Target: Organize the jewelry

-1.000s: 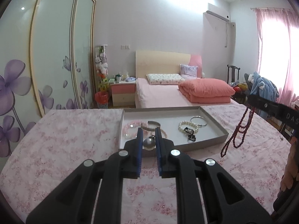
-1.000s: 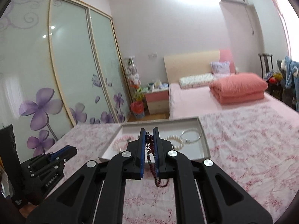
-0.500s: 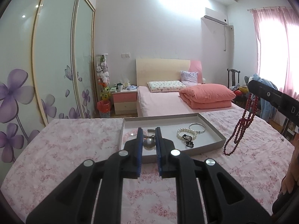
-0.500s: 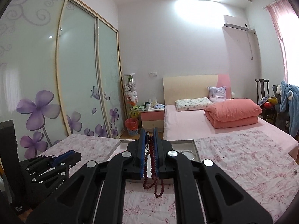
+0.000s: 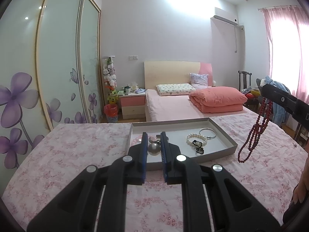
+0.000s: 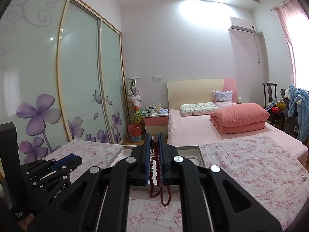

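A grey tray (image 5: 222,135) lies on the pink floral cloth. It holds a pearl bracelet (image 5: 195,137), a silver bangle (image 5: 207,133), a small black piece (image 5: 199,149) and a pink bead bracelet (image 5: 136,140). My left gripper (image 5: 154,135) is shut on a grey pearl ball (image 5: 154,149), over the tray's near left part. My right gripper (image 6: 154,135) is shut on a red bead necklace (image 6: 157,166). In the left wrist view that necklace (image 5: 255,131) hangs in loops from the right gripper (image 5: 267,90), just right of the tray. The left gripper (image 6: 65,160) shows at left in the right wrist view.
The floral cloth (image 5: 77,150) spreads wide on both sides of the tray. Behind it are a bed with a folded orange quilt (image 5: 218,99), a nightstand (image 5: 133,104) and a sliding flowered wardrobe (image 5: 58,67). A person's hand (image 5: 301,191) sits at the right edge.
My right gripper has tipped upward with the necklace, so the tray sits lower in its view. The left gripper has barely moved and still grips the grey ball.
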Tool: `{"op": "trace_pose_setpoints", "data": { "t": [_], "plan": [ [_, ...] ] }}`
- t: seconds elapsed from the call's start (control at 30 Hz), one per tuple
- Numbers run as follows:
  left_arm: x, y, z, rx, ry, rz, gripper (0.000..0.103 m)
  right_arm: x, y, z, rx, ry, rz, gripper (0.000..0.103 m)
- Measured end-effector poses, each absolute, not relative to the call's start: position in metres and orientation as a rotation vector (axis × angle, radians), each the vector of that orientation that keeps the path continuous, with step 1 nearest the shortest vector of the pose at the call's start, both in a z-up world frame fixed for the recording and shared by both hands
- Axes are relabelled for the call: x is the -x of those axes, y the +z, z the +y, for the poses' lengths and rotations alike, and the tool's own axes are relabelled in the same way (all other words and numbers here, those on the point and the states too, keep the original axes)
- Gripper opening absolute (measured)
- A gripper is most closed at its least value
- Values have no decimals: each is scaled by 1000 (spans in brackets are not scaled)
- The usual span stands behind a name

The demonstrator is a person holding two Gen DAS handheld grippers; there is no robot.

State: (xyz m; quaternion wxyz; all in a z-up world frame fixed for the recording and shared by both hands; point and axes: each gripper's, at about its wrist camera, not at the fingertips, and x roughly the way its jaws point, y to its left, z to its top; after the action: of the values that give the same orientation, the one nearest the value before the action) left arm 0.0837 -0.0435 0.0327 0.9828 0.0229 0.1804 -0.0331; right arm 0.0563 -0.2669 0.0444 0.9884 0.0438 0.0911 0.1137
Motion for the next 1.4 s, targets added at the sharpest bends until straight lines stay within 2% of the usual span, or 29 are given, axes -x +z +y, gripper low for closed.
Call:
{"op": "trace_pose_setpoints", "data": {
  "t": [0.27,0.67,1.13,1.17,1.23,1.27,1.3,1.4],
  "plan": [
    [-87,35,-42,-36,-77,365,14,-58,46,-267,-87,226,174,9],
    [-149,36,-35,26,-112,422,14,-110,41,-261,-94,217,194,9],
    [-239,-9,-53,43,-170,567,14,-210,-4,-252,-161,231,391,10],
    [-243,-12,-55,41,-174,576,14,-213,-10,-255,-169,224,408,11],
    [-250,-19,-59,38,-184,592,14,-212,-15,-261,-179,212,419,23],
    [-253,-23,-63,34,-188,600,14,-211,-17,-266,-188,195,416,34],
    [-256,-25,-64,32,-191,606,14,-212,-18,-270,-196,183,414,39],
    [-265,-35,-73,22,-198,627,14,-210,-21,-283,-226,160,425,39]
  ]
}}
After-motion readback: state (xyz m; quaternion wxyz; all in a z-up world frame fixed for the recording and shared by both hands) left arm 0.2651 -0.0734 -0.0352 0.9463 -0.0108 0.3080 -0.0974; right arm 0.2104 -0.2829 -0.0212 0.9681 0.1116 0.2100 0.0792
